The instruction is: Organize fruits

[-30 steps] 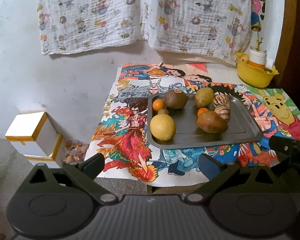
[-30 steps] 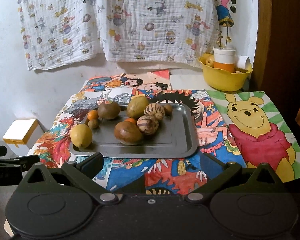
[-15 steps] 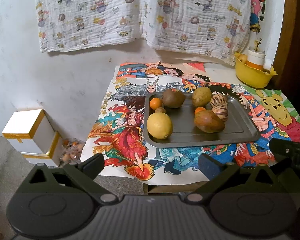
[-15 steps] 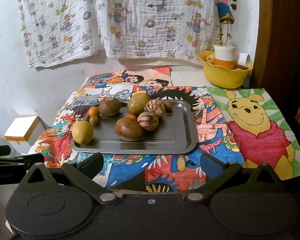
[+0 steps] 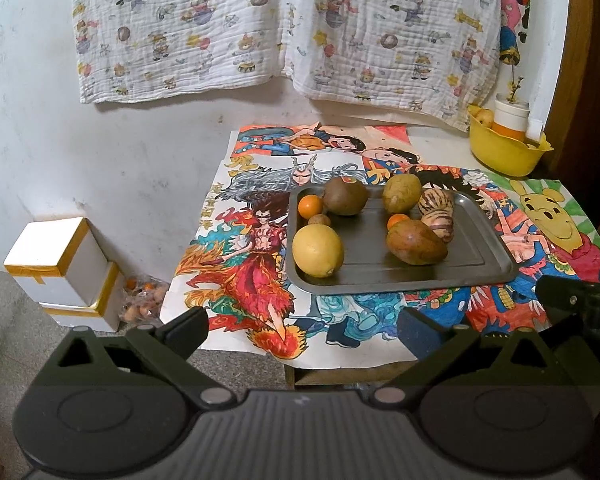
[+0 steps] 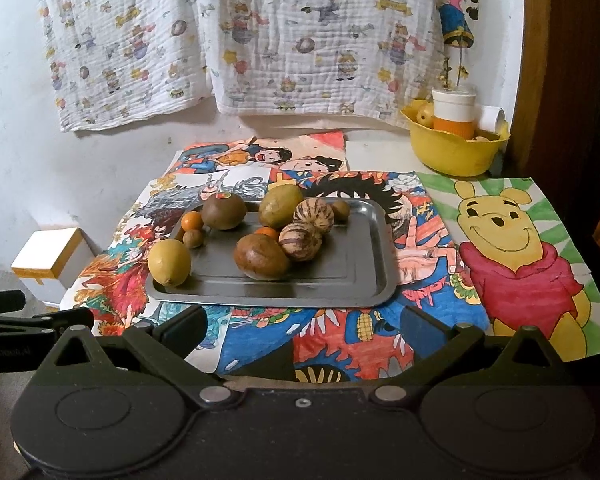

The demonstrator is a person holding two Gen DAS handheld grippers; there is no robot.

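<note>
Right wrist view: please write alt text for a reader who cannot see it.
A grey metal tray on a cartoon-printed table cover holds a yellow lemon, brown fruits, two striped fruits and small oranges. The open right claw hovers empty before it; a yellow bowl stands behind.

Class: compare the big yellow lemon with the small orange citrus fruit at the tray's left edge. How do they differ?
The big yellow lemon is far larger than the small orange citrus fruit. The lemon is pale yellow and oval with a nub; the small fruit is bright orange and round. The lemon sits nearer the camera. Both rest on the grey metal tray, untouched.
</note>
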